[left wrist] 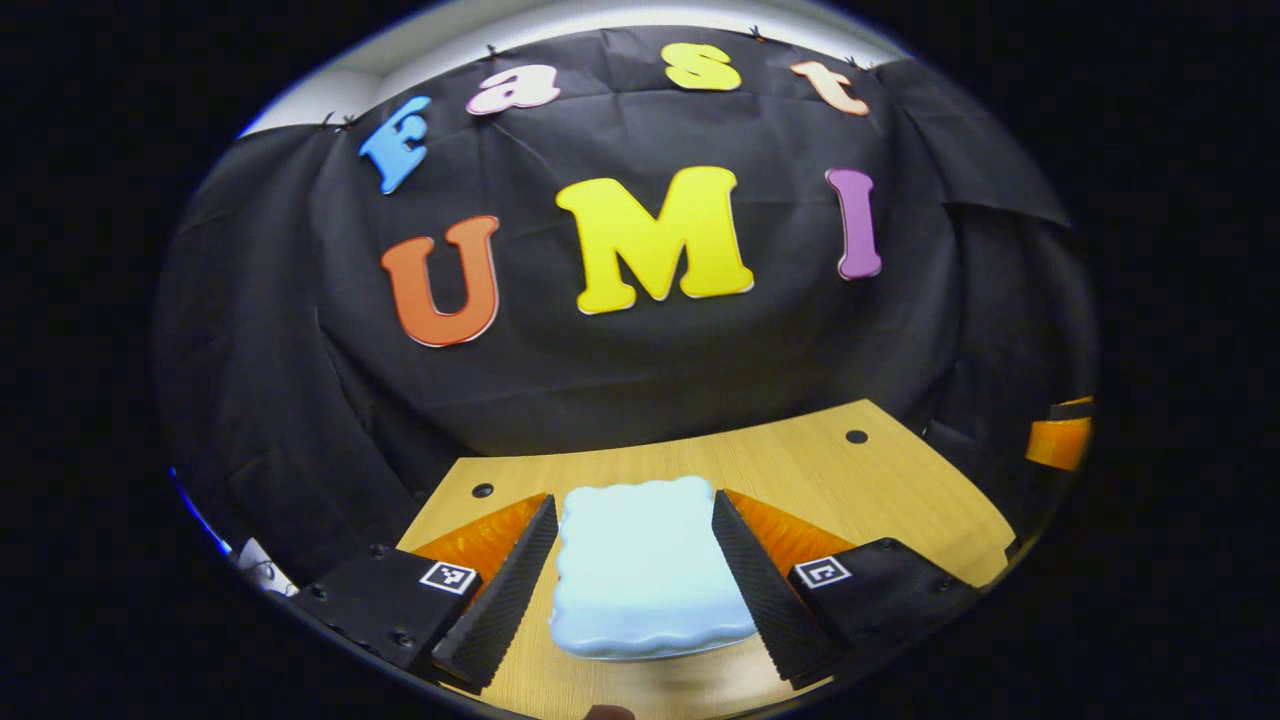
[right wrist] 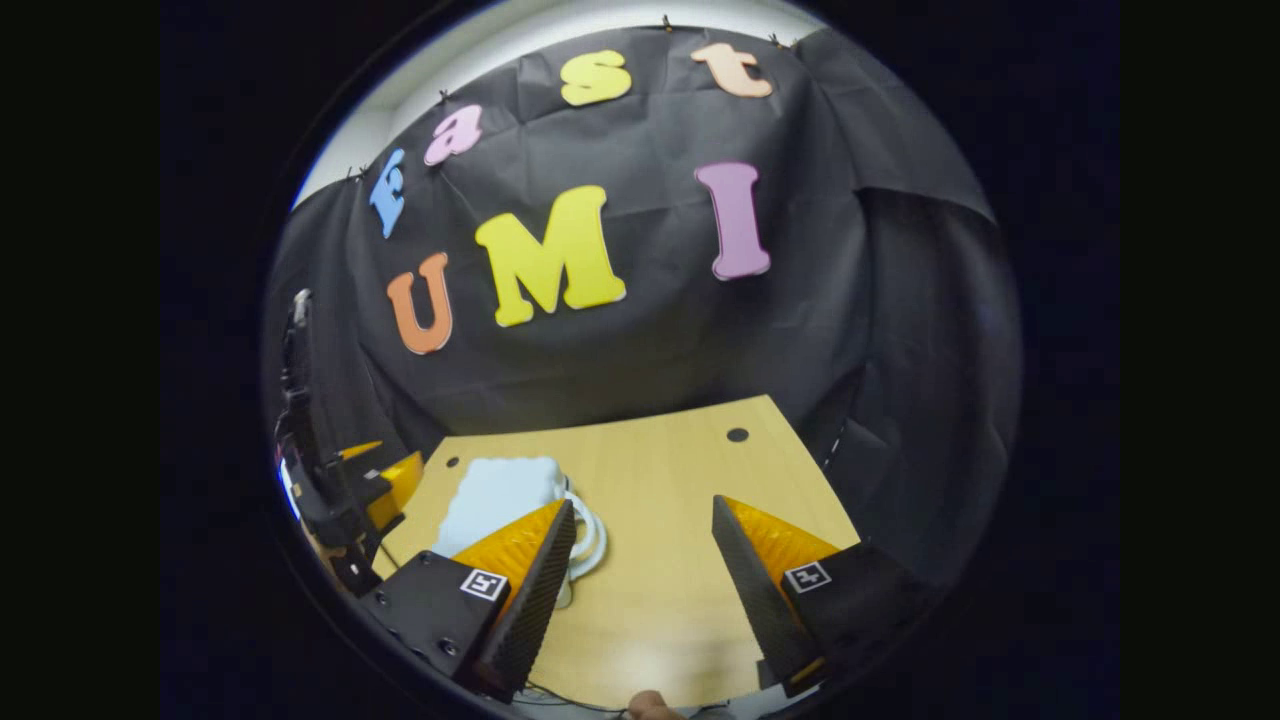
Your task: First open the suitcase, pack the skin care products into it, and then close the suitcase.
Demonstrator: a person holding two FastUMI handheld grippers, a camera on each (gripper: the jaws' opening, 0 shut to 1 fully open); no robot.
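Suitcase (left wrist: 645,565), small, pale and closed, lay on the near part of the wooden table (left wrist: 800,470) between our left gripper (left wrist: 635,575) fingers, spread and possibly just touching its sides, while our right gripper (right wrist: 640,570) gaped empty; we judged opening, packing and closing undone.

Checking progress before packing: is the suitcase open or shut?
Shut: the suitcase lies flat on the table, lid down, nothing inside showing.
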